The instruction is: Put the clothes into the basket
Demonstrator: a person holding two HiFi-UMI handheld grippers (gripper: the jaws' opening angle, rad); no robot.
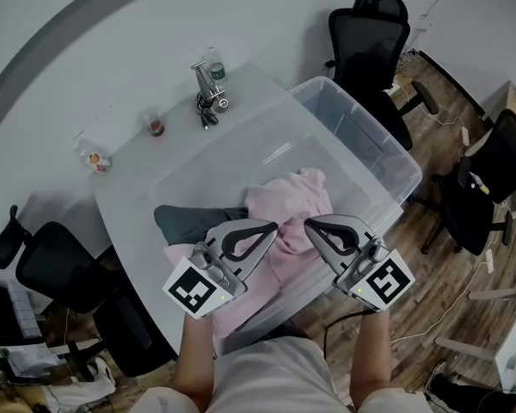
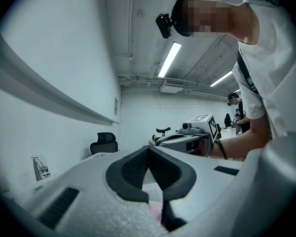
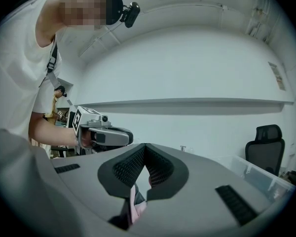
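Observation:
A pink garment (image 1: pixel 292 200) hangs over the near rim of the clear plastic basket (image 1: pixel 387 149) on the white table (image 1: pixel 129 188). A dark grey garment (image 1: pixel 185 220) lies at the basket's left near corner. My left gripper (image 1: pixel 273 227) and right gripper (image 1: pixel 308 222) are held side by side above the pink garment, tips close together. In the left gripper view the jaws meet at the tip (image 2: pixel 148 149) with pink cloth (image 2: pixel 155 212) pinched lower down. The right gripper (image 3: pixel 145 146) is likewise shut with pink cloth (image 3: pixel 135 201) between its pads.
A bottle (image 1: pixel 216 70), a metal stand (image 1: pixel 205 93) and two small cups (image 1: pixel 156 126) stand at the table's far side. Black office chairs stand behind the basket (image 1: pixel 370 33), at the left (image 1: pixel 43 265) and at the right (image 1: pixel 499 157). Cables lie on the wooden floor.

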